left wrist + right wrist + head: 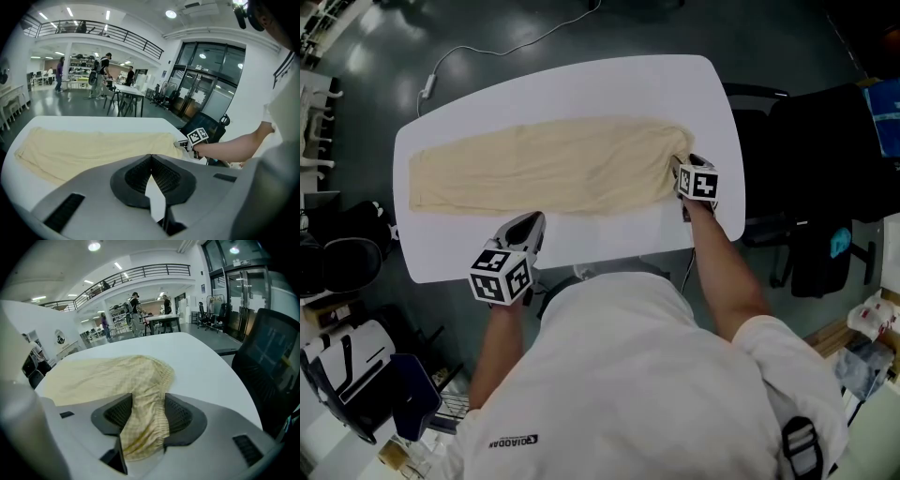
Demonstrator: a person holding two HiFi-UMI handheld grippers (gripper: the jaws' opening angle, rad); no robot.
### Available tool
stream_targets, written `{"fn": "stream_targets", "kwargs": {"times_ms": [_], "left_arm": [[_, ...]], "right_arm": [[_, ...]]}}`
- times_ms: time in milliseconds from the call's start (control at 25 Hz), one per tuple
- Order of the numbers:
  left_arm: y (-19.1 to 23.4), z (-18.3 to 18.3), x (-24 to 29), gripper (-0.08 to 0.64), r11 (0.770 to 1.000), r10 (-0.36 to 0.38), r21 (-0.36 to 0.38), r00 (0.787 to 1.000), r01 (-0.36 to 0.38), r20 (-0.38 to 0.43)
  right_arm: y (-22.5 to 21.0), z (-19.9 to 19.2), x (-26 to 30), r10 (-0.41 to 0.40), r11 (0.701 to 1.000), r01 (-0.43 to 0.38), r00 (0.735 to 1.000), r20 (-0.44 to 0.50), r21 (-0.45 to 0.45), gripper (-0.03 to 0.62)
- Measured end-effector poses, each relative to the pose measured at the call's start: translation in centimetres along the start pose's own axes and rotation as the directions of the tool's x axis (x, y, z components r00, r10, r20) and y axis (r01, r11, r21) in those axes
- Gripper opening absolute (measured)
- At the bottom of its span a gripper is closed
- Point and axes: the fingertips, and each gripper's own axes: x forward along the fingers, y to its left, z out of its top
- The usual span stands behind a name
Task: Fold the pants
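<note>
The pale yellow pants (544, 164) lie stretched out lengthwise on the white table (581, 84), with the gathered waistband at the right end. My right gripper (678, 170) is at that end. In the right gripper view its jaws (147, 408) stand wide apart, and the bunched waistband (143, 427) lies loose between them. My left gripper (532, 223) hovers over the table's near edge, short of the pants' near hem. Its jaws (150, 157) are shut with the pad tips touching and nothing between them. The left gripper view shows the pants (93, 147) beyond them.
Black office chairs (825, 169) stand close to the table's right edge. Another dark chair (347, 253) is at the left. A white cable (487, 56) runs over the floor beyond the table. Several people (101, 70) stand far off in the hall.
</note>
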Motion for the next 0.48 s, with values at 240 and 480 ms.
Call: {"fn": "stream_targets", "kwargs": {"times_ms": [240, 480], "left_arm": [[-0.7, 0.5, 0.4, 0.028, 1.0, 0.006, -0.001, 1.0, -0.006, 0.01], [-1.7, 0.8, 0.4, 0.028, 1.0, 0.009, 0.016, 1.0, -0.01, 0.016]], "right_arm": [[1.6, -0.2, 0.5, 0.097, 0.994, -0.097, 0.995, 0.005, 0.047, 0.117], [1.8, -0.1, 0.3, 0.167, 0.985, -0.166, 0.986, -0.016, 0.039, 0.077]]}}
